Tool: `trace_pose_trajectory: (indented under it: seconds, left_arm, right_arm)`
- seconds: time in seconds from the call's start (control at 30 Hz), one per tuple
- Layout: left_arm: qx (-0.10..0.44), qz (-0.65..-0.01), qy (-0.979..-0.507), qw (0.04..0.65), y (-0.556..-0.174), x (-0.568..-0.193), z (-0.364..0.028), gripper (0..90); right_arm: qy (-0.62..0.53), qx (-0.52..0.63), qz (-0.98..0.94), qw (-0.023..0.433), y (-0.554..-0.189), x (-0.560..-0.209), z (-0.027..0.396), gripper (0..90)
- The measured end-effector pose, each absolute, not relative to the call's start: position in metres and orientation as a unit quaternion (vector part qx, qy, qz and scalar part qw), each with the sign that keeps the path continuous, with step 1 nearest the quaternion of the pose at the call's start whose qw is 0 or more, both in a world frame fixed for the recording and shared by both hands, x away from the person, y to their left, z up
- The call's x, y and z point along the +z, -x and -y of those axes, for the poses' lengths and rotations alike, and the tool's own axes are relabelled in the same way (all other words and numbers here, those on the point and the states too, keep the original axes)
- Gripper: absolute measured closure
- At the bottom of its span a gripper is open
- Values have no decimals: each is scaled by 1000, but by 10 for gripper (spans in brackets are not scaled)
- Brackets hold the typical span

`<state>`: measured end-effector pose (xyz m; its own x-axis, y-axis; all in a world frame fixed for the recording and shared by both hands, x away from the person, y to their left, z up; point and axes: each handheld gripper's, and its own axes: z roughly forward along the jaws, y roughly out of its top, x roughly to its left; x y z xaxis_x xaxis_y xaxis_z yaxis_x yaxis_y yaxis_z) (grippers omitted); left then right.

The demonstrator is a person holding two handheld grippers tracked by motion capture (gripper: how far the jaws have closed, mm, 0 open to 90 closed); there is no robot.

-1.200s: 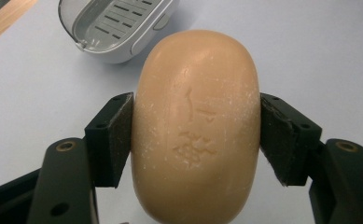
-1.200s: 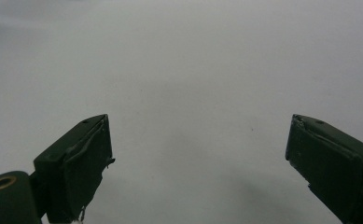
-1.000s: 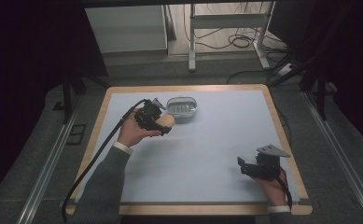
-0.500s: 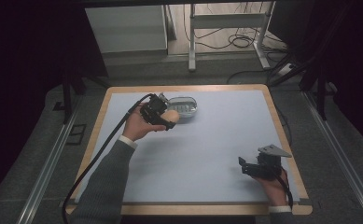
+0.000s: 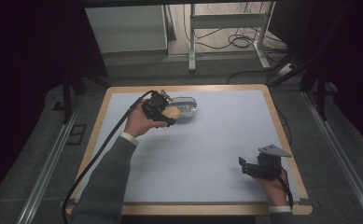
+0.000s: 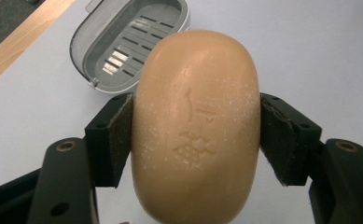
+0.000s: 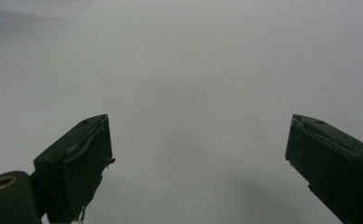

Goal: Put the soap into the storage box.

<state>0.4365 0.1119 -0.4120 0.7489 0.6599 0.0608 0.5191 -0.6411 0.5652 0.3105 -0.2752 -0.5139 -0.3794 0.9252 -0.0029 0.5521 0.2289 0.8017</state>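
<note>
The left gripper clamps a tan bar of soap between its jaws, held just beside an open grey soap dish on the pale blue table. The right gripper rests near the table's front corner, jaws wide apart, holding nothing

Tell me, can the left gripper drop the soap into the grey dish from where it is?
Probably yes. The left gripper clamps the soap, and the soap dish lies open and empty just ahead, with nothing between them. The right gripper rests at the table's opposite, near corner.
</note>
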Motion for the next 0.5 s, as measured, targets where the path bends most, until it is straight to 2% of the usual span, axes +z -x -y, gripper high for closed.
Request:
trace_pose_trajectory:
  seconds: [0.5]
  left_arm:
    - [125,-334,-897,263,-454,-418,-109,324]
  right_arm:
    - [-498,371,-743,252,-311,-514,275,70]
